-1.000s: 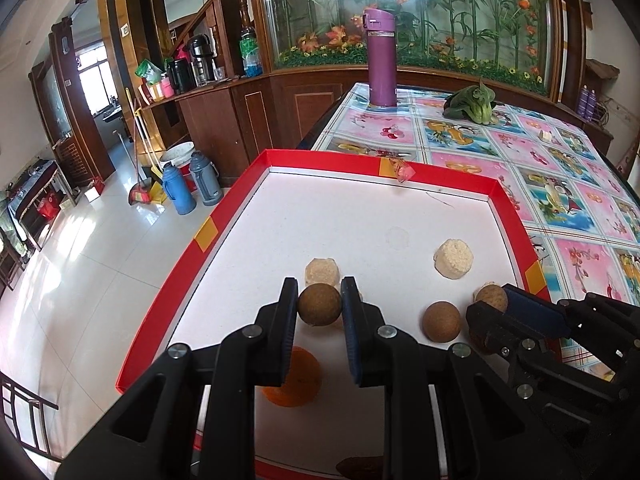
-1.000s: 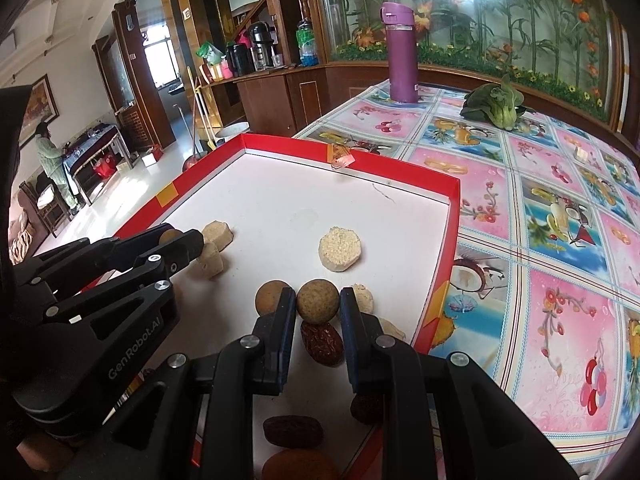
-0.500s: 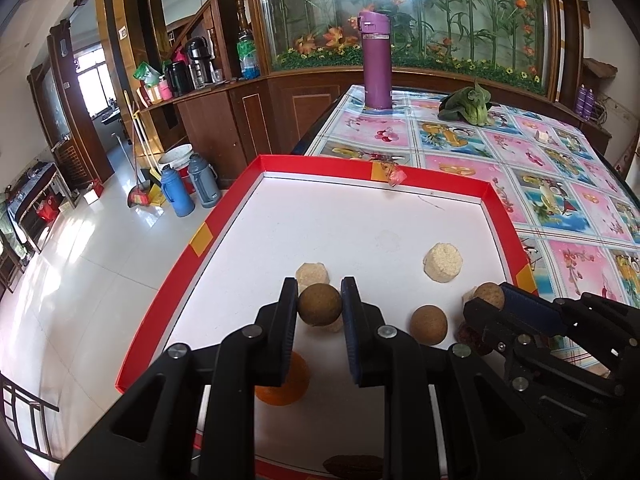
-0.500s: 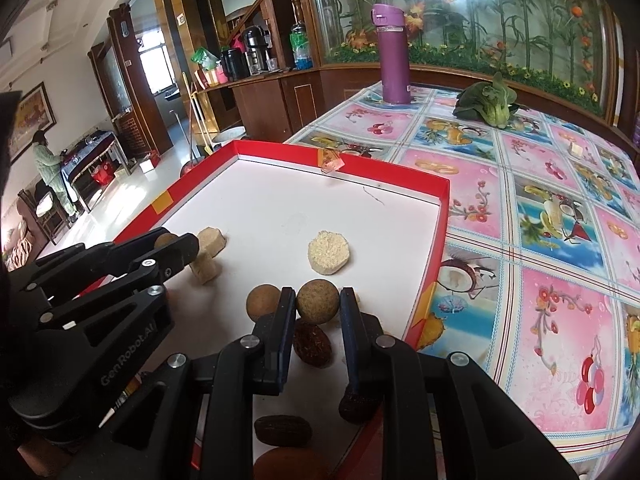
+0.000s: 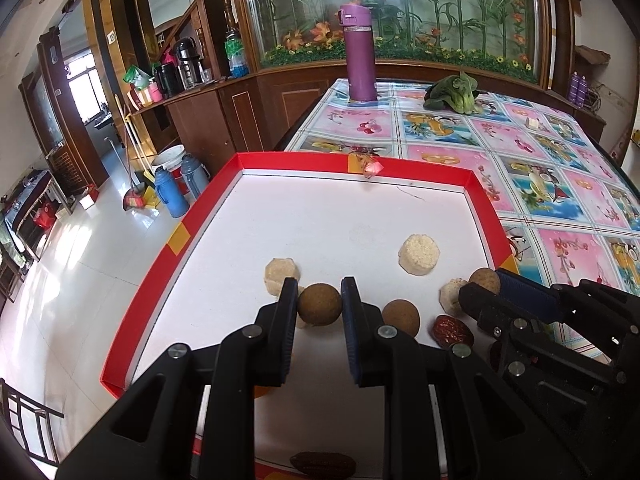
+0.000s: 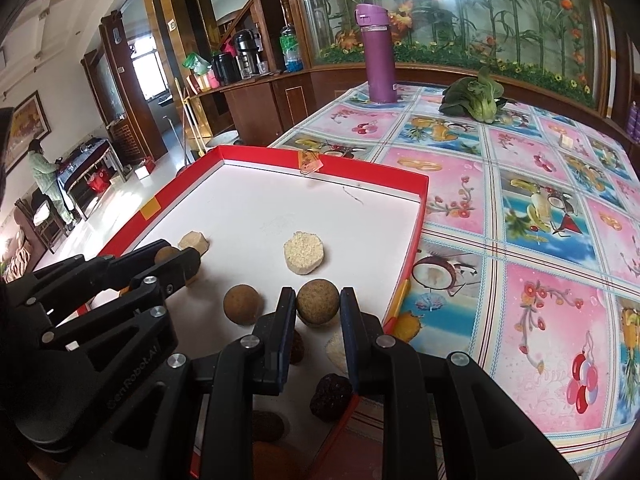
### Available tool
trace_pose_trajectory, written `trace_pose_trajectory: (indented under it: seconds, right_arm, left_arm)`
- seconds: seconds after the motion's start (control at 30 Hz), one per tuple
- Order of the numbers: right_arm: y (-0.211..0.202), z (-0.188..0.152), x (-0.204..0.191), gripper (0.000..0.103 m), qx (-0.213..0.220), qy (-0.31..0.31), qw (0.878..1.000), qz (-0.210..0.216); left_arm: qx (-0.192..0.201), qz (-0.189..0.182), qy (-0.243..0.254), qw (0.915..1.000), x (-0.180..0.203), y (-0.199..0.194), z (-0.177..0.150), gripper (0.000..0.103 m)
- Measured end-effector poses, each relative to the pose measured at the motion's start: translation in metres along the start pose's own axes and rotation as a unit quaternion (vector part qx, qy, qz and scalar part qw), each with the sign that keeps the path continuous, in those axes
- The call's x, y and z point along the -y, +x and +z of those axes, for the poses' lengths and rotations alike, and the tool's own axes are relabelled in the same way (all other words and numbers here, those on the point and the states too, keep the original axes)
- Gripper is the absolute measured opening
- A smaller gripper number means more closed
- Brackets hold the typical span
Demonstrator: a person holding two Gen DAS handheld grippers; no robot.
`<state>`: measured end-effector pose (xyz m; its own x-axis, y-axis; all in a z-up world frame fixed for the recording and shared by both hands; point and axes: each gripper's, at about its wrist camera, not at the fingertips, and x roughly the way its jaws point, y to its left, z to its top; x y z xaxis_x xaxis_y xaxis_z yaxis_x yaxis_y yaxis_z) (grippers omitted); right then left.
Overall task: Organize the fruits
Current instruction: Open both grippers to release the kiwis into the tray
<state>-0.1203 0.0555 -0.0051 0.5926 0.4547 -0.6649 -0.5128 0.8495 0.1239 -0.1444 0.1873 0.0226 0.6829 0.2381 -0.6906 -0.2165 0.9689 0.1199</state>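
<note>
Both grippers have drawn back, seemingly higher; each's jaws pinch a brown ball (image 5: 319, 304) (image 6: 317, 306).

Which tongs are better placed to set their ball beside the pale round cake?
Right, probably. The right tongs hold a brown ball just short of the pale round cake; the left tongs sit further aside.
</note>
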Motion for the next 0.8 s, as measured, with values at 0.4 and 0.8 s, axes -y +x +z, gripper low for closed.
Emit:
trace_pose_trajectory:
  seconds: [0.4, 0.8]
  right_arm:
    - [-0.001, 0.0, 0.003, 0.022, -0.003, -0.001, 1.0, 0.009]
    - [-0.008, 0.001, 0.02, 0.03, 0.0, 0.029, 0.999, 0.015]
  left_arm:
    - [-0.01, 0.011, -0.012, 0.9998, 0.0, 0.003, -0.001, 0.056]
    - [-0.001, 0.023, -0.027, 0.9994, -0.002, 0.0, 0.003, 0.085]
